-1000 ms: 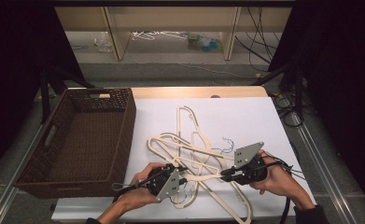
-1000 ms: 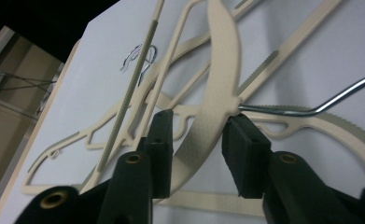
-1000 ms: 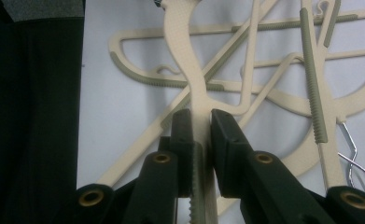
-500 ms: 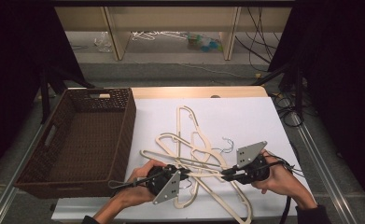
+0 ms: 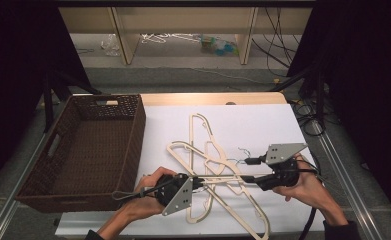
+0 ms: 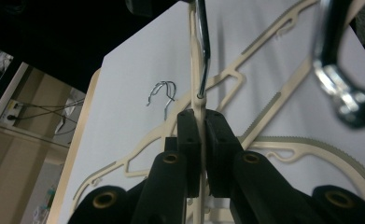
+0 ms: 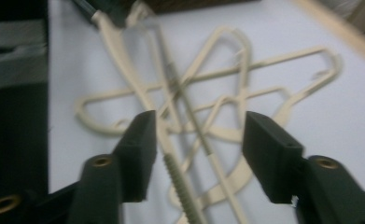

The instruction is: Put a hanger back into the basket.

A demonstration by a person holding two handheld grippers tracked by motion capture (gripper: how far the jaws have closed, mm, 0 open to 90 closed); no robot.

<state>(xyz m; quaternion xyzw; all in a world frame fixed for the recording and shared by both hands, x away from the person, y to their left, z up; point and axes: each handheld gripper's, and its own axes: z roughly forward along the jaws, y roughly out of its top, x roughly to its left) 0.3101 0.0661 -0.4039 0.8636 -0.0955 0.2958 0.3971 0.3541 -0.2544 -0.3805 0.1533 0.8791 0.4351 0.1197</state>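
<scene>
Several cream plastic hangers [image 5: 203,145] lie crossed in a pile on the white table [image 5: 263,125]. My left gripper [image 5: 199,181] is at the pile's near left and is shut on the thin bar of one hanger [image 6: 198,108]; its jaws [image 6: 198,126] pinch that bar edge-on. That bar [image 5: 223,177] runs toward my right gripper [image 5: 248,178] on the near right. The right gripper [image 7: 199,140] has just been opening its jaws. They stand apart over the pile [image 7: 227,74], with a ribbed hanger bar [image 7: 171,172] passing between them untouched.
A dark wicker basket [image 5: 138,130] stands at the table's left, right beside the left hand. Metal hanger hooks [image 5: 243,152] stick out just beyond the right gripper. Bare white table stretches behind and to the right of the pile.
Both hands have come up slightly. The bar held by the left gripper has lifted off the pile with it.
</scene>
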